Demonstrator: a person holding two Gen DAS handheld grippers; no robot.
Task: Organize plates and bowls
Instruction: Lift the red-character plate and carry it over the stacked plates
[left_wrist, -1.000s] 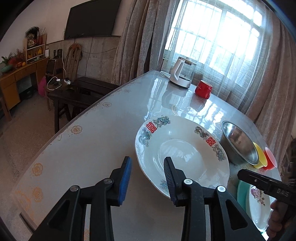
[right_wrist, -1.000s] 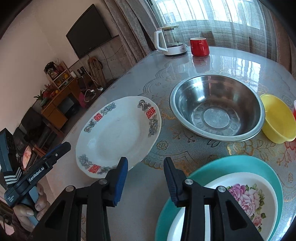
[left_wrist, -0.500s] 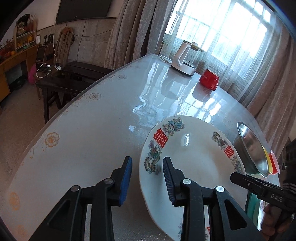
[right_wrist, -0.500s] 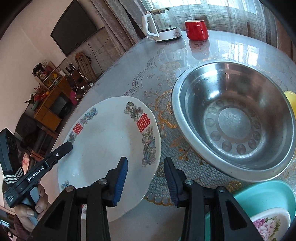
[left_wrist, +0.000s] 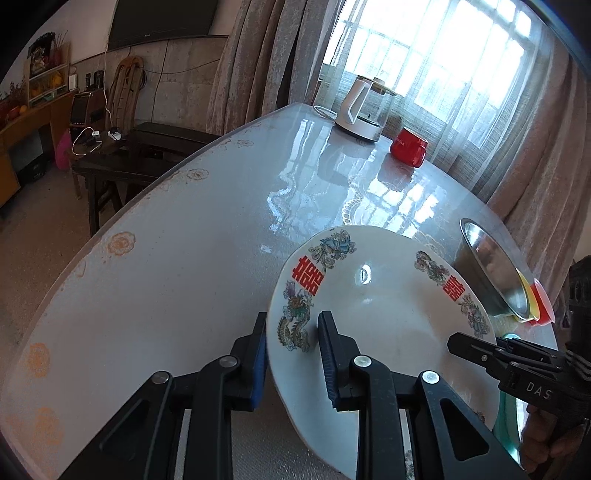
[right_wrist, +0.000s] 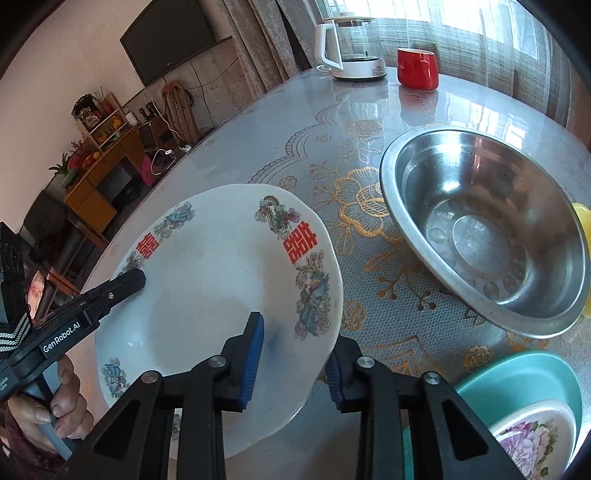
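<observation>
Plate (left_wrist: 388, 325) rim between closing left tongs (left_wrist: 291, 354), right tongs (right_wrist: 295, 354); grip unclear; floral plate (right_wrist: 532, 443) right-view only.

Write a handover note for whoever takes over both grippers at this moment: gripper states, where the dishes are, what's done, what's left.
Left gripper: jaws straddle the white dragon plate's left rim, just been closing; firm pinch not clear.
Right gripper: jaws straddle the same plate's right rim, also just closing.
Plate sits on the table, apparently not yet lifted.
Steel bowl stands beside it, a yellow bowl behind that.
Floral plate already rests in the teal plate.
Left: lift the dragon plate, probably stack it; bowls untouched.
</observation>
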